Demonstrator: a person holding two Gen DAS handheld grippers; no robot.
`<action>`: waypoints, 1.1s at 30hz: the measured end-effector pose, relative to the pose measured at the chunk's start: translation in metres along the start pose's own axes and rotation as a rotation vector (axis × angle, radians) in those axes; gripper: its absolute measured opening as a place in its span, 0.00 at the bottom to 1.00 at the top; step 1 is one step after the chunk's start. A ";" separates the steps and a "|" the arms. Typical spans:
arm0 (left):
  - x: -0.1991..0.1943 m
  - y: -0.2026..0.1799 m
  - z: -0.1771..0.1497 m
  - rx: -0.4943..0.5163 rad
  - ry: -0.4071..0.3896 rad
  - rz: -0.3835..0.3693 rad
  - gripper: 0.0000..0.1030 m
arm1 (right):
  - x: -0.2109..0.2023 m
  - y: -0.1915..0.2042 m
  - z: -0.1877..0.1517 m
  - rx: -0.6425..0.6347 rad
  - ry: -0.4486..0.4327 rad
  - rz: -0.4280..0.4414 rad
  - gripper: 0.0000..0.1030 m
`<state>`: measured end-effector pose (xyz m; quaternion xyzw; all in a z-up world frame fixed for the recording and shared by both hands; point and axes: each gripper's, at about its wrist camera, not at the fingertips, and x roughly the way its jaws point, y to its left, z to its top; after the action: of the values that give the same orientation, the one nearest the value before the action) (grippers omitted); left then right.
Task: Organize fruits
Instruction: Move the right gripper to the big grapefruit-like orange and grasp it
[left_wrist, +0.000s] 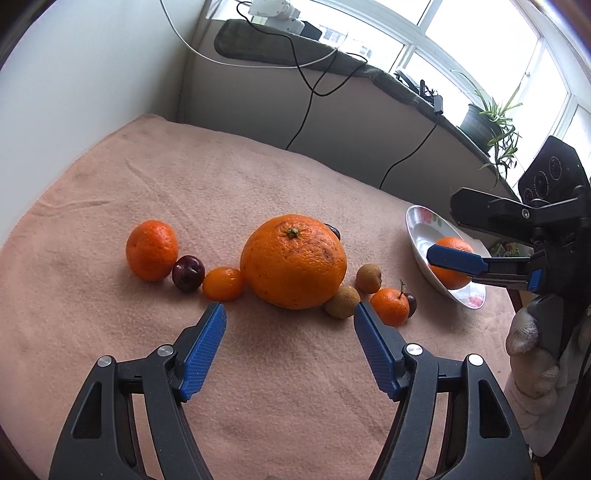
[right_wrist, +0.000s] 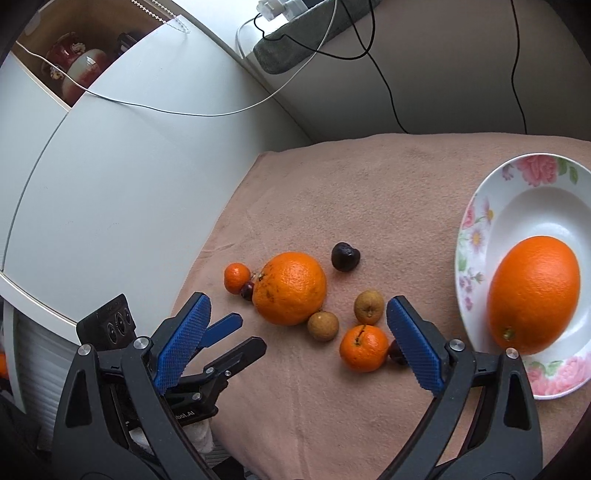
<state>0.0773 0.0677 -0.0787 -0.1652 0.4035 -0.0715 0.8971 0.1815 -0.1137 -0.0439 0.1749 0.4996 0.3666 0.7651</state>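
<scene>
Fruit lies in a row on the pink cloth (left_wrist: 258, 173). A big orange (left_wrist: 293, 260) is in the middle, also in the right wrist view (right_wrist: 290, 288). Left of it are a mandarin (left_wrist: 152, 250), a dark plum (left_wrist: 188, 273) and a small mandarin (left_wrist: 222, 283). Right of it are two brown longans (left_wrist: 341, 302) (left_wrist: 368, 277) and a stemmed mandarin (left_wrist: 390, 305). A floral plate (right_wrist: 476, 236) holds an orange (right_wrist: 533, 293). My left gripper (left_wrist: 290, 314) is open and empty, just short of the big orange. My right gripper (right_wrist: 297, 308) is open and empty above the stemmed mandarin (right_wrist: 364, 347).
A white cabinet (right_wrist: 110, 192) stands left of the table. A windowsill with cables, a grey mat (left_wrist: 280, 48) and a potted plant (left_wrist: 484, 118) runs behind it. Another dark plum (right_wrist: 345, 256) lies behind the big orange.
</scene>
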 end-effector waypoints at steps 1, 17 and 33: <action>0.001 0.000 0.000 0.005 0.000 0.001 0.65 | 0.006 0.002 0.002 0.003 0.012 0.011 0.95; 0.017 -0.004 0.014 0.075 0.000 0.005 0.57 | 0.072 0.008 0.018 0.027 0.130 0.030 0.93; 0.027 -0.004 0.021 0.106 0.024 -0.004 0.62 | 0.111 0.010 0.014 0.000 0.199 -0.004 0.79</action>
<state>0.1106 0.0616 -0.0834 -0.1174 0.4096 -0.0967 0.8995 0.2160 -0.0240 -0.1026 0.1364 0.5737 0.3805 0.7124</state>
